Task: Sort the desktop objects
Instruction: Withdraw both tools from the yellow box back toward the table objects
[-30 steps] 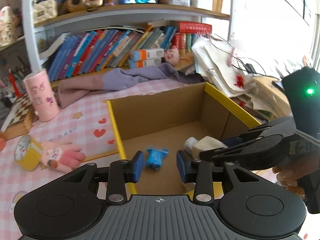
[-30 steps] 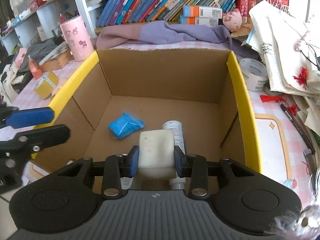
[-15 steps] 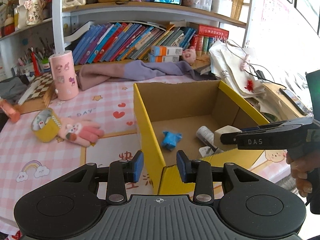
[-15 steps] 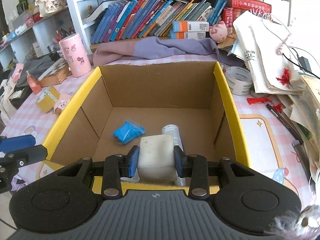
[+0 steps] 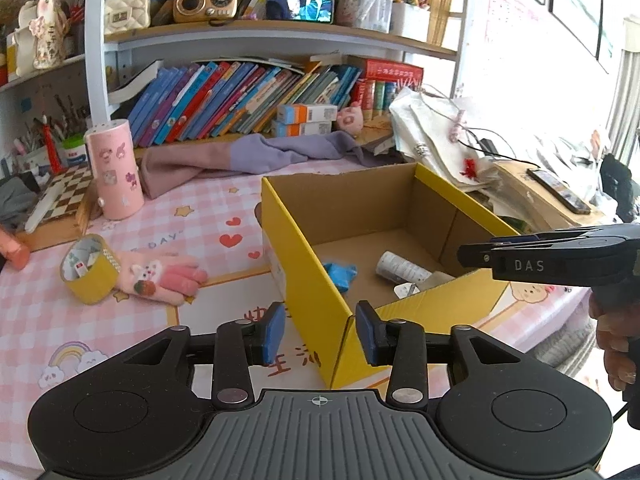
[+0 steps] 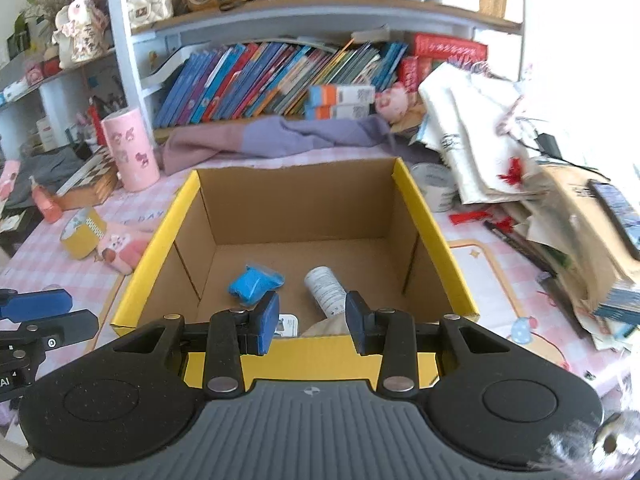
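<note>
On the cluttered pink checked desk (image 5: pixel 168 220), I run both grippers empty, left gripper (image 5: pixel 320 334) opening, right gripper (image 6: pixel 310 322) parted over the yellow box (image 6: pixel 424 216) at frame centre; I risk clipping its near rim, since the pink glove (image 5: pixel 168 280) lies at left.

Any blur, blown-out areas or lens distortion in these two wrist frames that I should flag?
Left wrist view: sharp; the window side at the right is blown out to white, and the fisheye bows the shelf. Right wrist view: motion blur smears the paper pile at the right, the top right corner is overexposed, and the cardboard box and the blue packet in it stay fairly crisp.
</note>
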Demonstrator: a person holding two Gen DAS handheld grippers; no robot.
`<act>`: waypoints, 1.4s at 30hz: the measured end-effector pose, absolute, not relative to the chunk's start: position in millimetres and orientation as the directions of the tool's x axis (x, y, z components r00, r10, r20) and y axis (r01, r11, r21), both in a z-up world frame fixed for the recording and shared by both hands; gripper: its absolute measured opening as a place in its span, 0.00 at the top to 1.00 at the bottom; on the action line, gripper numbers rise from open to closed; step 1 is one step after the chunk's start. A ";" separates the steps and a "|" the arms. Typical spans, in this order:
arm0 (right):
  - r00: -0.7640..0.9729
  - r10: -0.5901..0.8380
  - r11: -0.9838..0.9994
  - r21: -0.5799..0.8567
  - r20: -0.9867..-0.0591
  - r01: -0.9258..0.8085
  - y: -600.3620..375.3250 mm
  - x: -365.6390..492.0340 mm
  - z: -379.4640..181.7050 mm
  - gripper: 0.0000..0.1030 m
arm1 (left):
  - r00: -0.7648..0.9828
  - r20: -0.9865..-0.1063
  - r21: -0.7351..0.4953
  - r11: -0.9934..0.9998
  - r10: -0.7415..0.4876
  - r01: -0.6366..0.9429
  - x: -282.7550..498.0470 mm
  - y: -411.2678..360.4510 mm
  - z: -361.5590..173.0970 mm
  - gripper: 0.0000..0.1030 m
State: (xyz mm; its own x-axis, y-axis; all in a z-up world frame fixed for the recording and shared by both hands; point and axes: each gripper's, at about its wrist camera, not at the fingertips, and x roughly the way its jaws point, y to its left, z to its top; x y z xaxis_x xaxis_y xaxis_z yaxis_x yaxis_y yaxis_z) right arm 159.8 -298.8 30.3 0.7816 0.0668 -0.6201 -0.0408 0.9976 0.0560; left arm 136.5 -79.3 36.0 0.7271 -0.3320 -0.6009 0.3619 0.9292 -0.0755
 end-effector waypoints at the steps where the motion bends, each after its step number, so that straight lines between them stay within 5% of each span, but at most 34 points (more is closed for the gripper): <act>1: 0.787 0.054 0.998 0.054 -0.615 -0.027 -296.8 155.6 31.6 0.66 | 0.727 -0.598 -0.074 0.927 -0.337 0.369 134.8 -76.3 36.2 0.59; 18: 0.757 -0.038 0.993 0.058 -0.652 0.100 -238.5 86.5 19.6 0.65 | 0.692 -0.628 -0.080 0.915 -0.354 0.396 100.5 -15.9 25.6 0.59; 37: 0.669 0.090 0.994 0.108 -0.738 -0.014 -151.5 38.5 -10.7 0.61 | 0.647 -0.695 -0.056 0.920 -0.314 0.388 54.3 37.6 6.6 0.57; 42: 0.658 0.126 0.992 0.106 -0.742 -0.071 -134.1 37.4 -11.9 0.59 | 0.657 -0.694 -0.036 0.926 -0.294 0.376 48.5 47.6 7.0 0.48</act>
State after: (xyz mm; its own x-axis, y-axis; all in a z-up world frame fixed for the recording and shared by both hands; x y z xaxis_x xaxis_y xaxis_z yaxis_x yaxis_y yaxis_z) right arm 37.4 -134.1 -11.9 0.6581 0.1262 -0.7423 -0.0706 0.9918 0.1061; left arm 48.5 47.6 7.0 0.6573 -0.2944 -0.6938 0.3765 0.9257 -0.0361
